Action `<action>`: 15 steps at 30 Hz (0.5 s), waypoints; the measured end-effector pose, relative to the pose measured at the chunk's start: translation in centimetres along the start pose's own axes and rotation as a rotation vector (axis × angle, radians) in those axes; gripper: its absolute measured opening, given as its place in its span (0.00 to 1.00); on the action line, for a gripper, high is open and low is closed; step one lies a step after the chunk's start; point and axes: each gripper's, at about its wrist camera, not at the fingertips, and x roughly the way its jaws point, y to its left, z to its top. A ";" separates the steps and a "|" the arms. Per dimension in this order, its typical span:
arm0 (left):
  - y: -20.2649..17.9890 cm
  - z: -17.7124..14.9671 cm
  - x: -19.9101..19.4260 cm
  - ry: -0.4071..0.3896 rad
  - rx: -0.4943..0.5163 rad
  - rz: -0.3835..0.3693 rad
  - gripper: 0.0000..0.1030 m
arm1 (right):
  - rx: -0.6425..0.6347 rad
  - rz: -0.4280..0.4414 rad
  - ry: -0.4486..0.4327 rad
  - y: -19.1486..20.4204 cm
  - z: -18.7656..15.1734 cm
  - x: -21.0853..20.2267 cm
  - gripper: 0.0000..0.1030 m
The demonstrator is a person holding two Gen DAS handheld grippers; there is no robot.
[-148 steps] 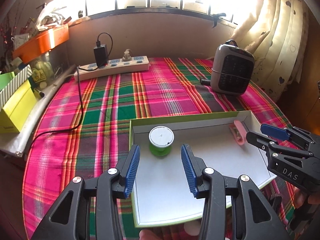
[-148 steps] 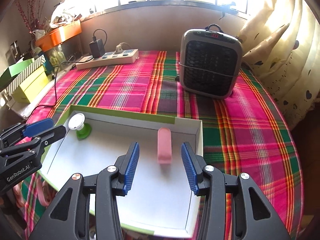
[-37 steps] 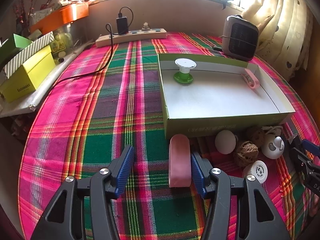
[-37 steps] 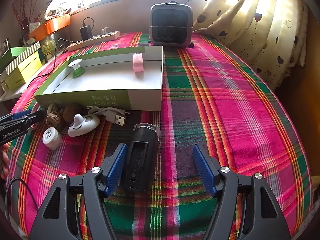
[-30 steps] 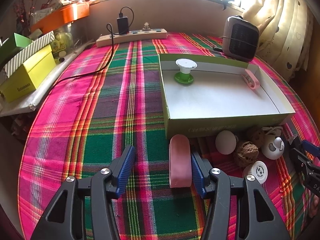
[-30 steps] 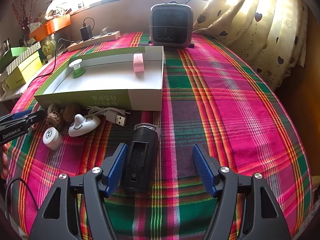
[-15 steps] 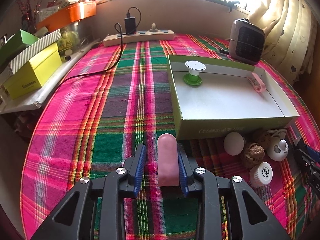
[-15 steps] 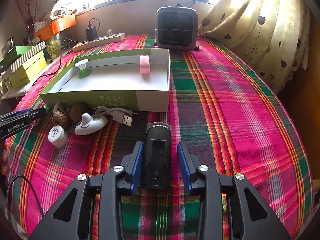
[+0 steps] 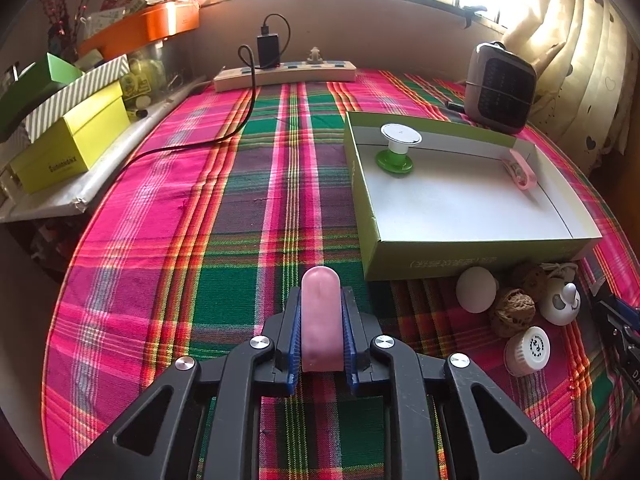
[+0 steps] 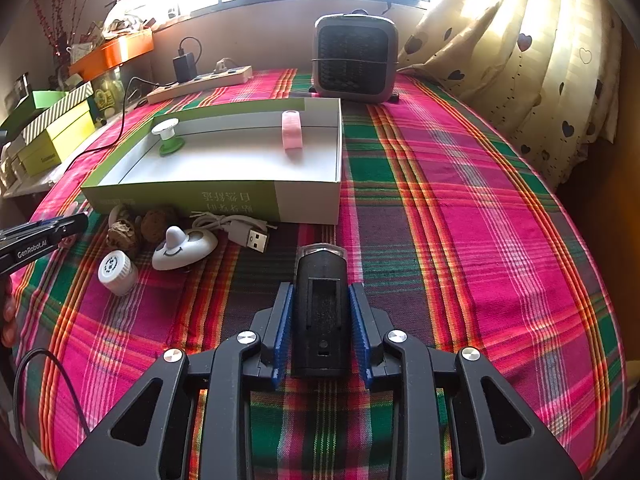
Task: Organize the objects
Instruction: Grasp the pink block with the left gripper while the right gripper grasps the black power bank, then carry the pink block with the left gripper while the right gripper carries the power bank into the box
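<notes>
Pinching pink eraser (image 9: 321,322) in left tongs (image 9: 321,334); right tongs (image 10: 321,330) clamped on black clip-on light (image 10: 321,312), plaid desk (image 10: 460,240).

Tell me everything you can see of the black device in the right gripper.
The black device is a boxy, matte, plastic-looking block with a clear, shiny cap at its far end and a recessed rectangular slot along its top face. It points away from the camera, lengthwise between the blue pads of the right gripper, which press both its long sides. Whether it rests on the plaid tablecloth cannot be told.

Two low wrist views, sharing green box (image 9: 460,258)
</notes>
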 end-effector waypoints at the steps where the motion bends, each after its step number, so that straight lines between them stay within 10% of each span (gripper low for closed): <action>1: 0.0 0.0 0.0 0.000 -0.002 -0.002 0.15 | 0.000 0.000 0.000 0.0 0.0 0.0 0.28; 15: 0.1 0.0 -0.1 -0.001 -0.003 0.000 0.15 | 0.000 0.000 0.000 0.0 0.0 0.0 0.28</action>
